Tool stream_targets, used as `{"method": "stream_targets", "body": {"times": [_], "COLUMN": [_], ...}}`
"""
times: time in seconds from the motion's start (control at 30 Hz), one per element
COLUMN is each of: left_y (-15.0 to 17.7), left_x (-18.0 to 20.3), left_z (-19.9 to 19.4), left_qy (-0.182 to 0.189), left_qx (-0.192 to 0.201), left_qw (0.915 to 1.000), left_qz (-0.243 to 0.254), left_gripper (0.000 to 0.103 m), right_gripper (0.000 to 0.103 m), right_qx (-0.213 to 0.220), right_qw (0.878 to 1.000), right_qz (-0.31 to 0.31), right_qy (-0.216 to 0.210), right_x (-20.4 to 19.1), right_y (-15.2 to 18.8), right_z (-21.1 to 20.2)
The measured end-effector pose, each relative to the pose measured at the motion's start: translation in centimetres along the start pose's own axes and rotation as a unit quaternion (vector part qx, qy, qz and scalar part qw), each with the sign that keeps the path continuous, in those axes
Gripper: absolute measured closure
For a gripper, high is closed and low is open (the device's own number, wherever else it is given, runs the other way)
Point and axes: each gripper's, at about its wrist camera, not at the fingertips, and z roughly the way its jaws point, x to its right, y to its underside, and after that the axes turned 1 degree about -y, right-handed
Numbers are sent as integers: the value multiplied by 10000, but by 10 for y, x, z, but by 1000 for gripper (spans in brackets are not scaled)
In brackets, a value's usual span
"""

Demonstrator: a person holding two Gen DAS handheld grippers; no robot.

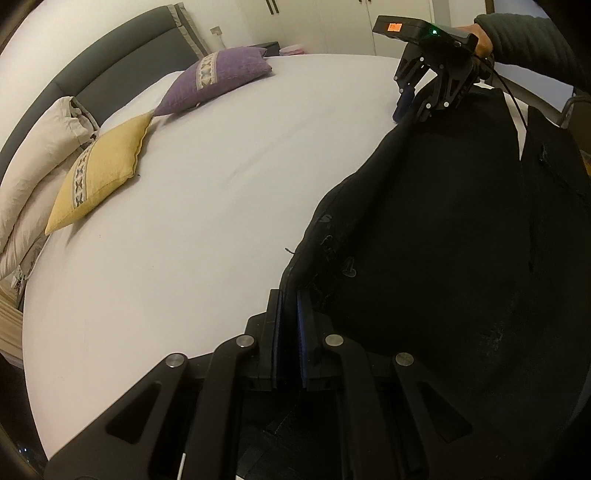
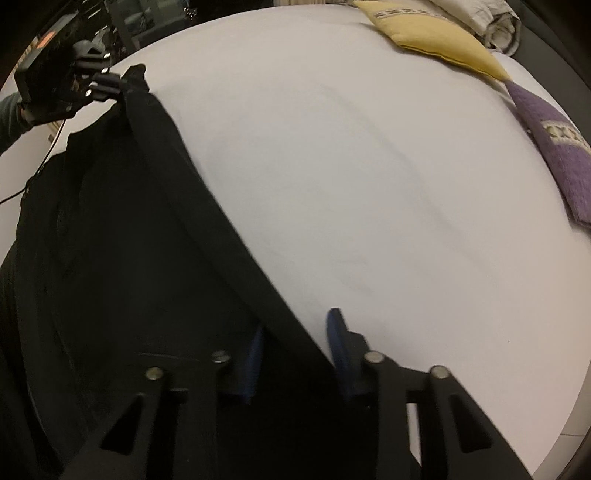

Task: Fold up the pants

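Black pants (image 1: 443,236) hang stretched between my two grippers above the white bed sheet (image 1: 207,206). My left gripper (image 1: 290,295) is shut on one corner of the pants' edge. In the right wrist view the pants (image 2: 140,236) fill the left half, and my right gripper (image 2: 295,328) has its blue pads (image 2: 338,343) spread wide with the pants' edge passing between them. The right gripper also shows in the left wrist view (image 1: 413,107) at the pants' far corner. The left gripper shows in the right wrist view (image 2: 110,83) pinching the other corner.
A yellow cushion (image 1: 99,173), a purple cushion (image 1: 218,77) and white pillows (image 1: 37,158) lie by the grey headboard (image 1: 122,66). The white sheet (image 2: 369,184) spreads beside the pants. Wardrobe doors (image 1: 325,22) stand behind the bed.
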Motion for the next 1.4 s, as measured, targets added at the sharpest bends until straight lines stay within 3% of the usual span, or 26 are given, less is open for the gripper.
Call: {"method": "stream_targets", "body": {"times": [0.13, 0.17, 0.2, 0.3, 0.63, 0.8, 1.0, 1.17, 1.4], "left_y": [-4, -4, -4, -5, -10, -14, -4, 26, 88], "left_x": [-6, -7, -8, -7, -4, 9, 42, 90, 159], "left_z": [8, 8, 8, 8, -20, -65, -129, -170, -185], "left_qy": [25, 34, 47, 55, -63, -202, -291, -262, 27], "left_qx": [-24, -24, -24, -34, 132, 364, 534, 547, 408], "left_qw": [10000, 10000, 10000, 10000, 9998, 9991, 9981, 9981, 9988], "left_qz": [-23, -51, -65, -44, -111, -61, 74, 45, -254], "left_gripper": [97, 97, 97, 97, 97, 97, 97, 97, 97], "right_gripper": [71, 74, 84, 94, 99, 100, 100, 100, 100], "right_qx": [109, 111, 50, -138, 91, 209, 345, 374, 240], "right_qw": [9999, 9999, 9999, 9997, 9974, 9919, 9851, 9784, 9751], "right_qz": [-18, -53, -119, -175, -311, -518, -725, -895, -990], "right_qy": [-28, -39, 16, 85, 649, 1137, 1523, 1827, 1972], "right_x": [-3, -3, -4, -6, -23, -66, -120, -175, -250], "right_y": [-8, -10, -11, -13, -6, -4, 24, 43, 86], "right_z": [-7, -7, -6, -2, -54, -89, -123, -137, -118]}}
